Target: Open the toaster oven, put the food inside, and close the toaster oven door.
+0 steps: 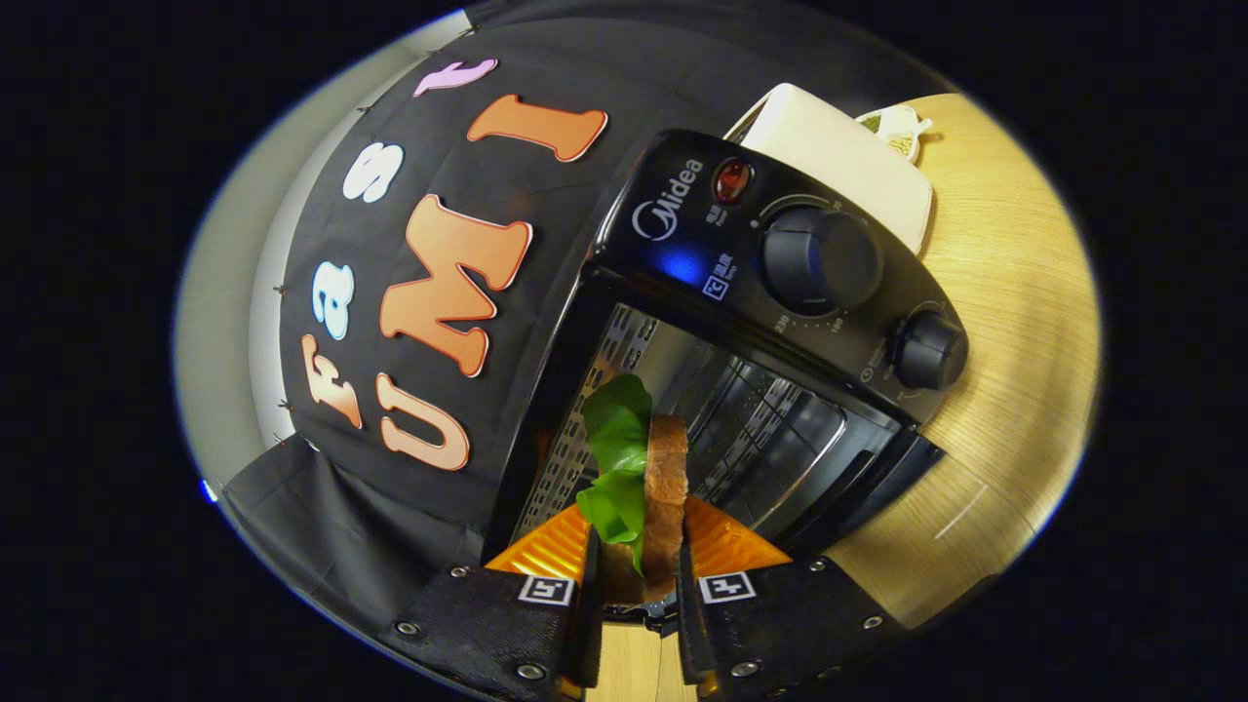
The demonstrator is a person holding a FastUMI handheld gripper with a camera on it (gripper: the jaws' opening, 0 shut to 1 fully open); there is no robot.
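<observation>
A black toaster oven (780, 253) stands on the wooden table with its door (868, 487) swung open, so the shiny inside and wire rack (751, 429) show. The view is rolled, so the oven looks tipped on its side. My gripper (639, 561) is shut on a sandwich (658, 497), a slice of brown bread with green lettuce (616, 448) sticking out. Both orange fingers (546, 546) press on its sides. The sandwich is held right at the oven's mouth, its far end reaching just into the opening.
The oven's front panel carries two black knobs (819, 258) and a red lamp (731, 178). Behind the oven, a white tray (848, 161) and a small dish (902, 132) sit on the wooden table (1014, 322).
</observation>
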